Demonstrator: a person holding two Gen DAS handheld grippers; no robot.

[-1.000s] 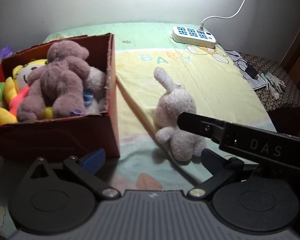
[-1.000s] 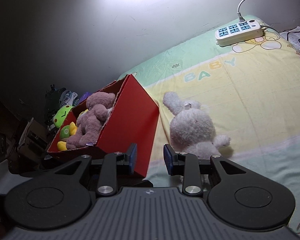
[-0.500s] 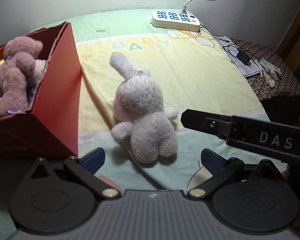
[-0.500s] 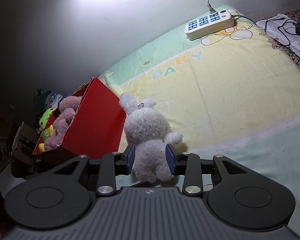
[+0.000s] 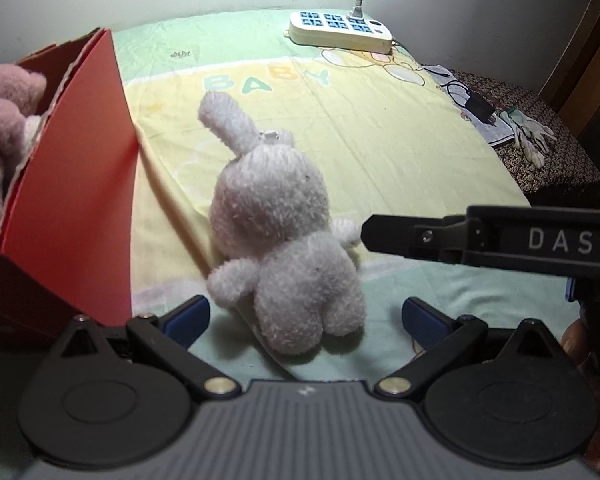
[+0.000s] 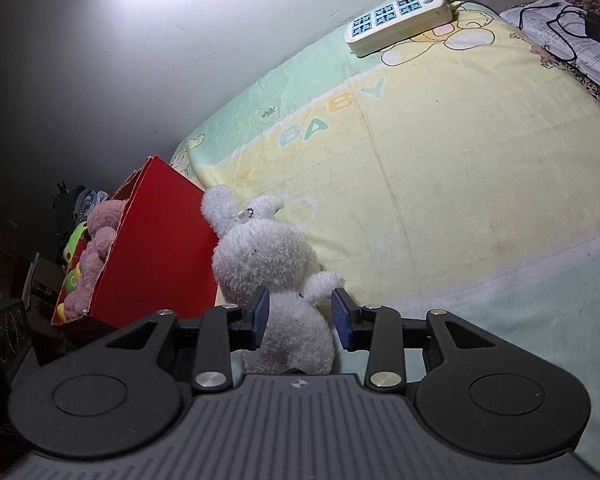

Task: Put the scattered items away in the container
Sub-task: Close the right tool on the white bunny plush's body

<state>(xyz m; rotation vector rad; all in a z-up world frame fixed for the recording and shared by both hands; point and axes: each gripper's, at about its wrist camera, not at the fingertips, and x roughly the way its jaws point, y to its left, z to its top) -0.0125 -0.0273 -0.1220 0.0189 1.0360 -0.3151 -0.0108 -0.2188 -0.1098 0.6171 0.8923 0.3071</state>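
Note:
A white plush rabbit (image 5: 284, 240) lies on the yellow-green baby blanket (image 5: 380, 140), just right of the red cardboard box (image 5: 68, 184). The box holds a mauve teddy bear (image 5: 0, 128) and other soft toys. My left gripper (image 5: 304, 316) is open wide, its blue pads either side of the rabbit's legs. My right gripper (image 6: 300, 312) is open with its pads straddling the rabbit's body (image 6: 268, 268), apart from it or barely touching. The right gripper's black finger shows in the left wrist view (image 5: 480, 236). The box also shows in the right wrist view (image 6: 160, 248).
A white power strip (image 5: 340, 32) with its cord lies at the blanket's far end by the wall. A charger with cable (image 5: 476, 104) and white gloves (image 5: 528, 136) lie on patterned cloth at the right.
Both grippers moved in toward the rabbit. The box slid to the left of the views. The right gripper's pads now straddle the rabbit's body; both stay open.

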